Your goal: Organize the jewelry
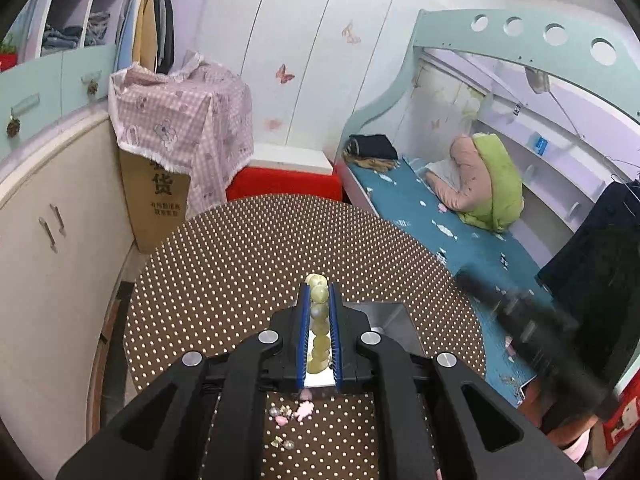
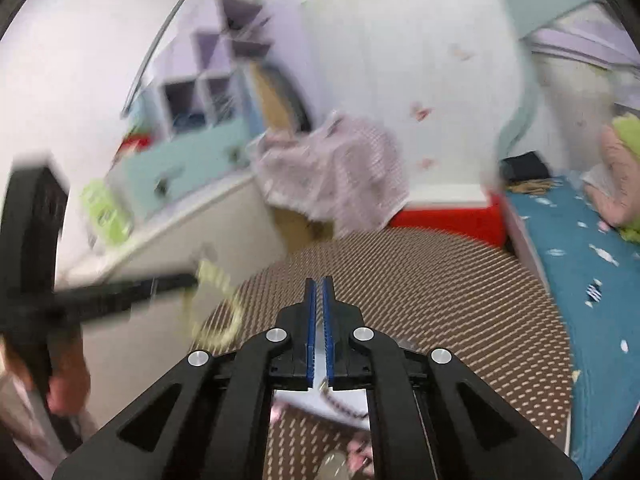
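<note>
My left gripper (image 1: 320, 294) is shut on a pale green bead bracelet (image 1: 319, 328), held above the brown dotted round table (image 1: 240, 264). A white jewelry box (image 1: 390, 318) sits just under and right of the fingers. Small pink and clear earrings (image 1: 294, 412) lie on the table below the gripper. In the blurred right wrist view my right gripper (image 2: 319, 286) is shut and empty above the table (image 2: 440, 292), with the white box (image 2: 320, 404) and a dark bead strand beneath it. The left gripper (image 2: 188, 280) shows at left with the bracelet (image 2: 216, 308) hanging from it.
A cream cabinet (image 1: 52, 216) stands left of the table. A cardboard box under a pink checked cloth (image 1: 180, 120) and a red box (image 1: 280, 184) are behind it. A bed with a blue sheet (image 1: 440, 216) runs along the right.
</note>
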The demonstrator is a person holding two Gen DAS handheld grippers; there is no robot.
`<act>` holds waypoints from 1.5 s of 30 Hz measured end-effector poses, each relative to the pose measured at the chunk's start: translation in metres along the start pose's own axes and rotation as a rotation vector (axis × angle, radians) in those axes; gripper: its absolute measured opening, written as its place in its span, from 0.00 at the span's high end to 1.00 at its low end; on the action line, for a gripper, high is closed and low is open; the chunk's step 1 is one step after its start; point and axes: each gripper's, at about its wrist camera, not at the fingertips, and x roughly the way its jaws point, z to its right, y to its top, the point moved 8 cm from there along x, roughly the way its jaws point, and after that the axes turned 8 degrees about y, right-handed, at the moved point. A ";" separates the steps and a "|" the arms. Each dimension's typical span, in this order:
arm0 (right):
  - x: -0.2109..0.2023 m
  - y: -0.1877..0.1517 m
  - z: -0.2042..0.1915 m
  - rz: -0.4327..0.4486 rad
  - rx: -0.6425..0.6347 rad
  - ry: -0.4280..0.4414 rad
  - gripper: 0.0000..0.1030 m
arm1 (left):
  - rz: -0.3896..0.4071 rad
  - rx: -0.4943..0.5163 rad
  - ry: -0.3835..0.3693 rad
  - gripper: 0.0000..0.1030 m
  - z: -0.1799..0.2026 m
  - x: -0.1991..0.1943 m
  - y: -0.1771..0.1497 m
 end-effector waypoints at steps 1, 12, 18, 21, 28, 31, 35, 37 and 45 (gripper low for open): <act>0.009 -0.008 -0.005 -0.045 -0.019 0.014 0.85 | 0.007 0.002 -0.006 0.93 0.002 -0.003 0.001; 0.067 -0.034 -0.040 -0.077 -0.124 0.097 0.29 | 0.053 0.046 -0.033 0.92 0.020 -0.022 0.011; 0.073 -0.034 -0.021 -0.098 -0.091 0.033 0.96 | 0.032 0.020 -0.009 0.92 0.006 -0.018 0.005; 0.010 0.008 0.011 0.121 0.012 -0.030 0.96 | -0.004 0.000 -0.015 0.97 0.000 -0.007 0.001; -0.074 0.038 0.059 0.252 0.039 -0.204 0.96 | -0.002 -0.022 0.051 1.00 -0.013 0.007 0.002; -0.075 0.031 0.051 0.218 -0.006 -0.175 0.96 | -0.008 -0.005 0.037 1.00 -0.003 0.013 0.001; -0.050 0.020 0.024 0.149 -0.025 -0.082 0.96 | -0.019 0.030 -0.035 0.74 0.018 0.017 -0.003; -0.040 0.014 0.006 0.122 -0.030 -0.038 0.96 | -0.021 0.038 -0.068 0.38 0.025 0.020 -0.005; -0.032 0.001 -0.023 0.083 -0.012 0.081 0.96 | -0.119 -0.109 -0.265 0.21 0.025 0.044 -0.018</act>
